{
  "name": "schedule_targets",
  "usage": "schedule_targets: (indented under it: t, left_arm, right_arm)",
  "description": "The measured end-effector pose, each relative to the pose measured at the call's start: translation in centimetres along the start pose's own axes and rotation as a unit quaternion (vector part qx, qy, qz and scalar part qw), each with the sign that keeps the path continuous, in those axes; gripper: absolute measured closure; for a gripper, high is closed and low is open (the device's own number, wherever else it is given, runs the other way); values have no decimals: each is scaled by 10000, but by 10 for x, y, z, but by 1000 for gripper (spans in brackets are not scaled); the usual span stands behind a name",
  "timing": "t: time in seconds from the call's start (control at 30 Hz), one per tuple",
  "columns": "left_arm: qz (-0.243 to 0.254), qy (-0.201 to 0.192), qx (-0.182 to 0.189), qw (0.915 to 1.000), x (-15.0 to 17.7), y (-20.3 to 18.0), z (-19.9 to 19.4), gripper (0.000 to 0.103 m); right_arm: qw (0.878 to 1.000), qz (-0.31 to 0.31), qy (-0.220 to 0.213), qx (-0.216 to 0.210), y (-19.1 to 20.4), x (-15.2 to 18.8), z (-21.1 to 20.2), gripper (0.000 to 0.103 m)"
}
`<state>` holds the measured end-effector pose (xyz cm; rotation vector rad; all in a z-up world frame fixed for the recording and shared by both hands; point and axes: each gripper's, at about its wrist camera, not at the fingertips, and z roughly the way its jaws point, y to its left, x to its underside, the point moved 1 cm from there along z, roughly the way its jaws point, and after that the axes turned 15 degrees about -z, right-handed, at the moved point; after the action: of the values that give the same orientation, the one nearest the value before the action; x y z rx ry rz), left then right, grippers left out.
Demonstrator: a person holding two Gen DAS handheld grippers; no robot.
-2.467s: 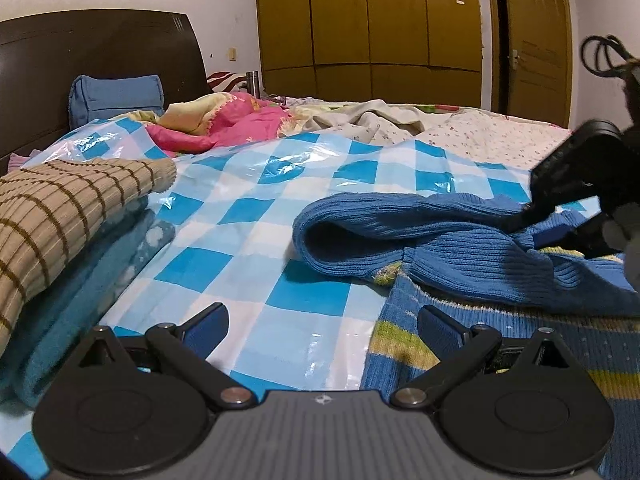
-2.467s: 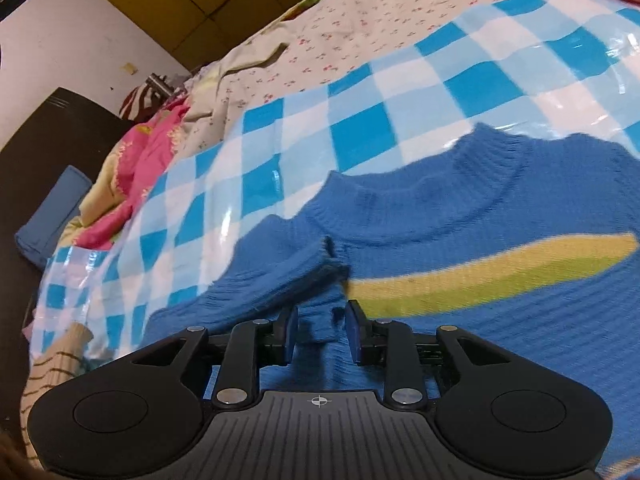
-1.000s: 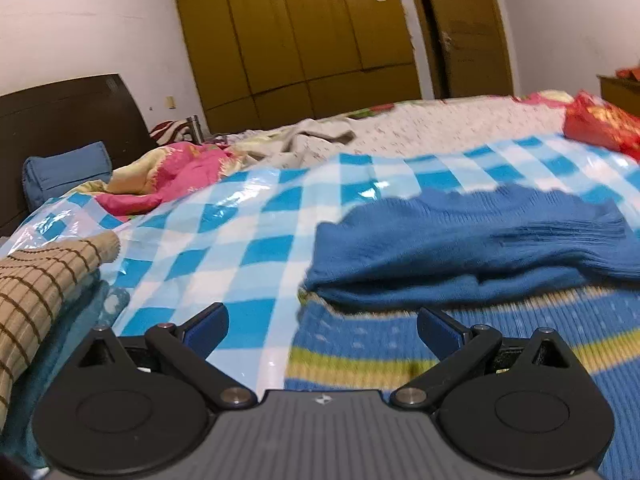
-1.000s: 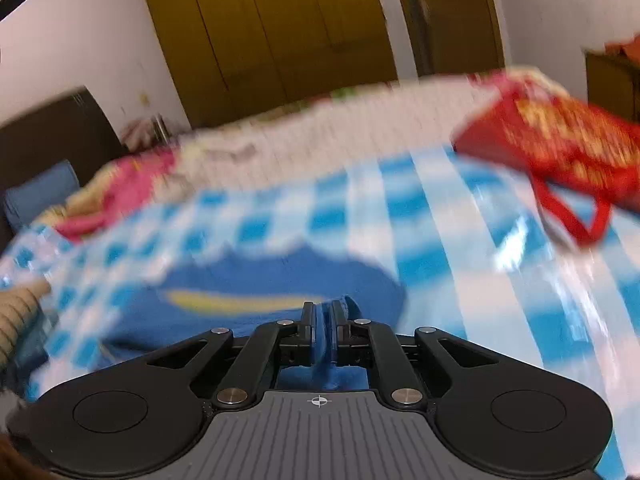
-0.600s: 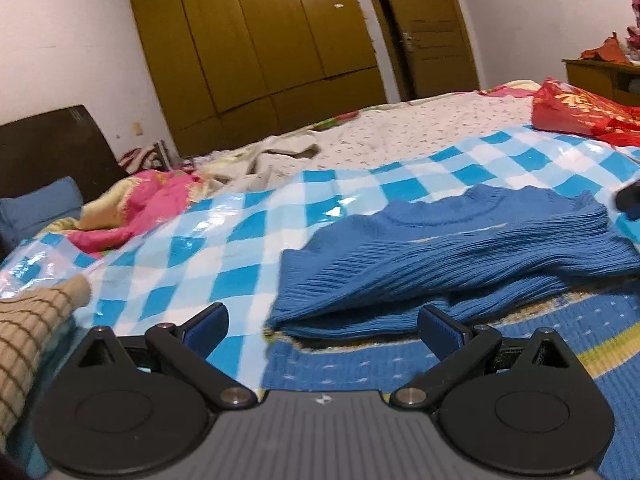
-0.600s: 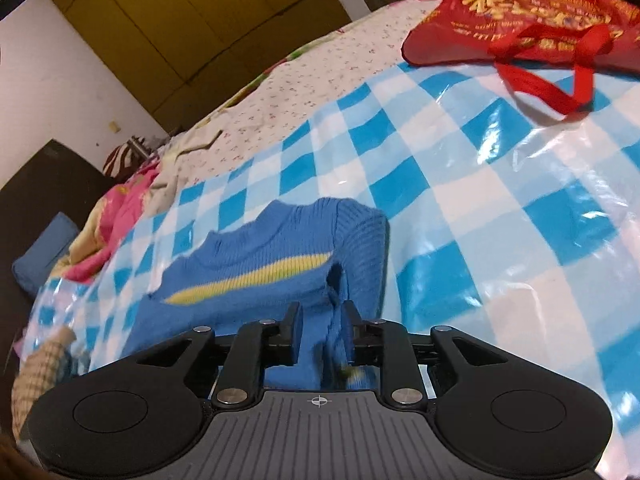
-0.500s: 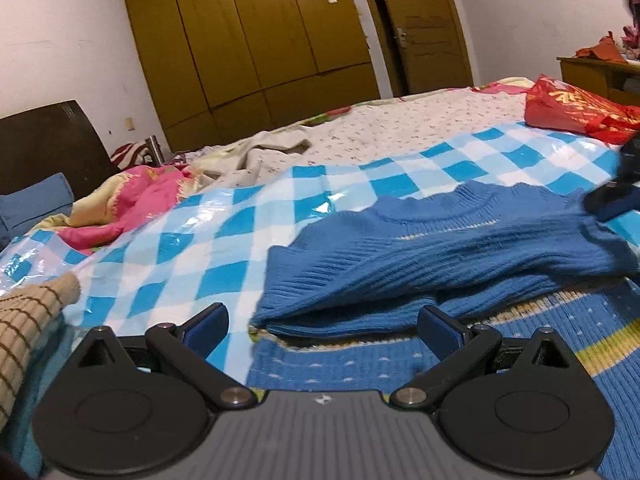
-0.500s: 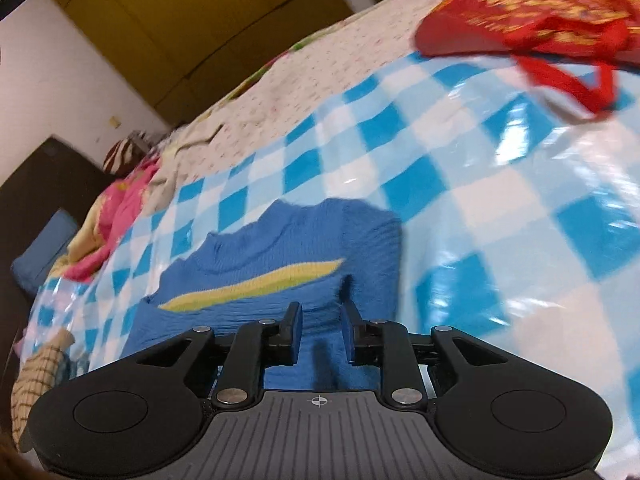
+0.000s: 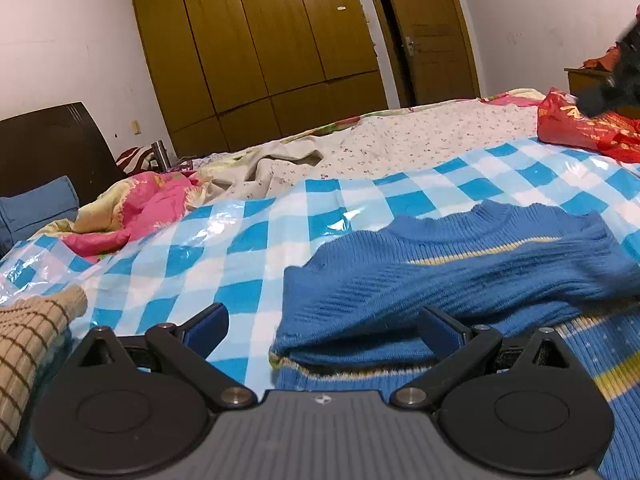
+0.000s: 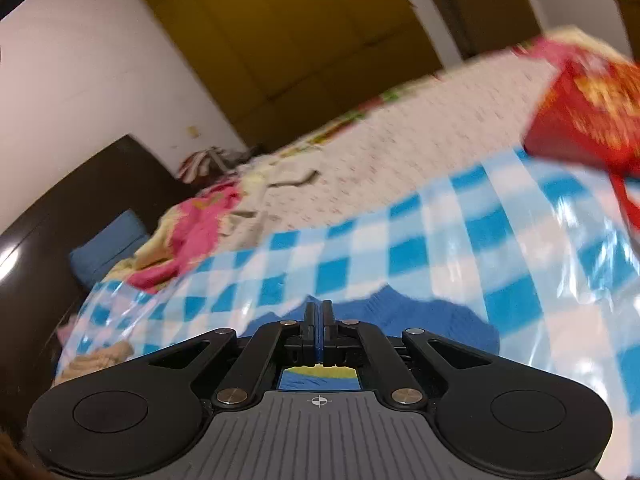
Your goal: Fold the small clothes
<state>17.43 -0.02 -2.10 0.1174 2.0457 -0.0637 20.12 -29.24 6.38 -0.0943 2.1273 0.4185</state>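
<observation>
a blue sweater [image 9: 460,276] lies flat on a checked sheet [image 9: 248,248] on the bed, sleeves folded across it, its length running left to right. it sits just ahead and right of the left gripper [image 9: 324,328], whose jaws gape wide and empty. the right gripper [image 10: 319,322] has just snapped closed with nothing between its jaws, raised above the sweater's right side. a red bag [image 9: 580,128] rests beyond, contents hidden.

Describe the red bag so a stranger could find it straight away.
Start at the blue-and-white checked plastic sheet spread over the bed. Follow it past the blue sweater to the far right corner. The red bag lies there, the only glossy red thing with gold print.
</observation>
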Motion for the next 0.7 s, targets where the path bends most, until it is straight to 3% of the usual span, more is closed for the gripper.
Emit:
schedule_targets:
  t: [0.07, 0.17, 0.33, 0.5, 0.6, 0.63, 0.67, 0.7]
  left_arm:
    - [10, 51, 92, 9999, -2, 0, 3, 0]
    - [150, 85, 194, 9997, -3, -1, 8, 0]
    - [247, 247, 354, 9988, -5, -5, 20, 0]
    - [220, 471, 509, 9974, -5, -7, 32, 0]
    - [239, 621, 534, 9964, 0, -8, 39, 0]
    - [250, 654, 543, 9961, 1, -8, 40, 0]
    - [270, 665, 547, 9959, 2, -8, 40, 0]
    - [301, 658, 551, 9959, 2, -8, 39, 0]
  right_arm:
    - [9994, -13, 300, 188, -7, 8, 7, 94]
    - [9956, 273, 833, 332, -27, 30, 22, 92]
    - [9918, 475, 1041, 562, -53, 49, 42, 74]
    - [9895, 589, 1298, 248, -59, 57, 59, 74]
    - [9909, 446, 1271, 77, -49, 56, 57, 80]
    - [9914, 362, 1254, 118, -46, 55, 55, 95]
    - [9919, 305, 1225, 164, -44, 52, 53, 103]
    - [9928, 281, 1153, 174, -42, 49, 50, 103]
